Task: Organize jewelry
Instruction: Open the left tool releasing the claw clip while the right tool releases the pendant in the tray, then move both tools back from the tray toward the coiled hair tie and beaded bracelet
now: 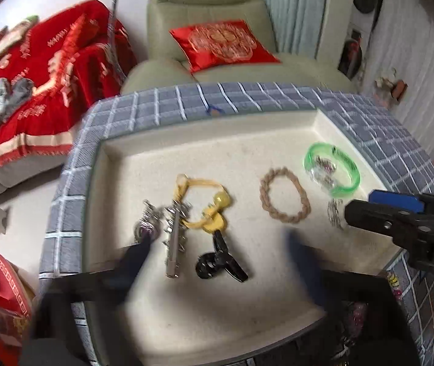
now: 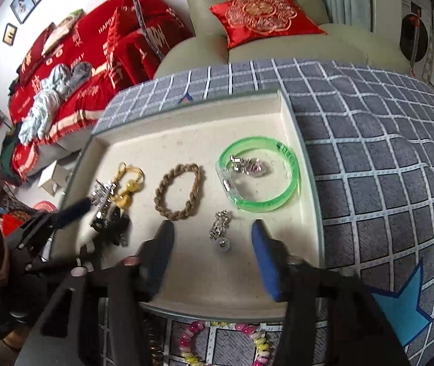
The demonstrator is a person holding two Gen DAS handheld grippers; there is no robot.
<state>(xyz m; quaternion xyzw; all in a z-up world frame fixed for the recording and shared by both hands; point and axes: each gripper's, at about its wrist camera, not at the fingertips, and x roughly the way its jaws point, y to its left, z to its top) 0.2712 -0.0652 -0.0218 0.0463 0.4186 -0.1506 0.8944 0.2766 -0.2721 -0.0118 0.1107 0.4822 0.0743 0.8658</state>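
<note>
right tool stood open over silver chain, not gripping | left tool gaped wide, empty | cream tray on desk held hairpin, black clip, yellow cord, rope bracelet | farther: green bangle ringed small charm

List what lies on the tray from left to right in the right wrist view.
Yellow cord charm → braided rope bracelet → small silver chain piece → green bangle, which has a silver trinket inside it.
</note>
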